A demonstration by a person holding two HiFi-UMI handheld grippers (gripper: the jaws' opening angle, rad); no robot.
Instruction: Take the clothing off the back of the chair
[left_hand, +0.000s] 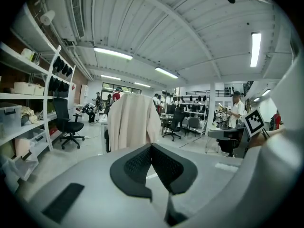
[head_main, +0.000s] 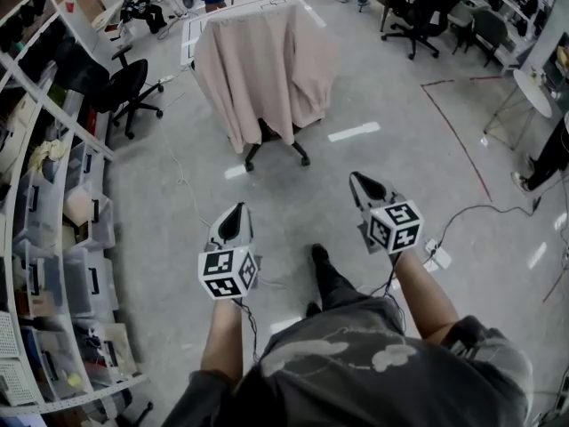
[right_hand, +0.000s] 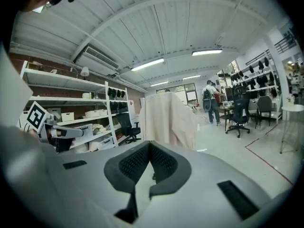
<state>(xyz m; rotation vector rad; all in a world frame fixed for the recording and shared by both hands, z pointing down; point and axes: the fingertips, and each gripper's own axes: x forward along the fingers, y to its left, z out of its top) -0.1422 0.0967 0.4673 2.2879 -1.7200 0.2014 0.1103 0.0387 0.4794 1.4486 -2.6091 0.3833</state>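
Note:
A beige garment (head_main: 263, 69) hangs draped over the back of a wheeled office chair (head_main: 276, 145) ahead of me on the grey floor. It also shows in the left gripper view as the garment (left_hand: 132, 120) and in the right gripper view as the garment (right_hand: 168, 118). My left gripper (head_main: 236, 213) is shut and empty, held well short of the chair. My right gripper (head_main: 357, 181) is likewise shut and empty, a little farther forward and to the right. Both point toward the chair, with bare floor between them and it.
Shelving with storage bins (head_main: 53, 221) runs along the left. A black office chair (head_main: 124, 92) stands left of the draped one, more chairs (head_main: 427, 12) at far right. A cable and a power strip (head_main: 437, 254) lie on the floor to the right. People stand in the background.

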